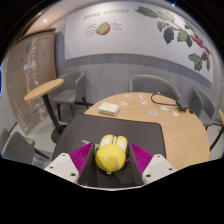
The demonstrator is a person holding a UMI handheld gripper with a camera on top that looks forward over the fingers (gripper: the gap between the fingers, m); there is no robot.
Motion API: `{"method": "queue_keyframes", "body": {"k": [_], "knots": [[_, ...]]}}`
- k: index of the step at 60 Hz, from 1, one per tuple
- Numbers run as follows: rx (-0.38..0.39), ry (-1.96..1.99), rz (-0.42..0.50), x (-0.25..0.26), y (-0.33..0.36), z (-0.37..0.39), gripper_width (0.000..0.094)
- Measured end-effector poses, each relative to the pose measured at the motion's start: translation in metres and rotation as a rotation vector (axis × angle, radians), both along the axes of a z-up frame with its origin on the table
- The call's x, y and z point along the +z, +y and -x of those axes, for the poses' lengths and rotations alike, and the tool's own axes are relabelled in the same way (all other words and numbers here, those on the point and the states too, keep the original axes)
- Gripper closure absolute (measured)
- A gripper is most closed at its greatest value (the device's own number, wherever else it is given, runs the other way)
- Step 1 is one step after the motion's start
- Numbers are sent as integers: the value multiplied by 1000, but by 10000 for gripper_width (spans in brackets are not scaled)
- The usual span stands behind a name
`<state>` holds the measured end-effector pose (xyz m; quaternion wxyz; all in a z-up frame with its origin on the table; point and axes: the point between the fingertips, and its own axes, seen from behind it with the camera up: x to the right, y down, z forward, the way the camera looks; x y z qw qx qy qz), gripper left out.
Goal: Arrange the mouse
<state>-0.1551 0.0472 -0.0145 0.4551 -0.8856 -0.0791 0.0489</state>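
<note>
While the gripper (110,160) hangs above a dark chair seat (105,178), its magenta pads (78,155) press both flanks of a glossy yellow computer mouse (110,155), whose long axis seems to point ahead toward the round wooden table (175,125) beyond

Office lounge or café: round wooden table (150,122), chairs (150,84), fruit mural wall (170,35).
</note>
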Motion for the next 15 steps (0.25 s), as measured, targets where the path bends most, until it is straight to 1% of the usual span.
{"method": "queue_keyframes", "body": {"k": [2,4,5,11,15], "knots": [[32,21,17,4,-8,2,162],[51,58,14,13,-17,2,76],[64,73,11,17,-19,4,65],[123,113,-5,34,-50,-11,69],[132,124,-24,46,-68,-32,69]]}}
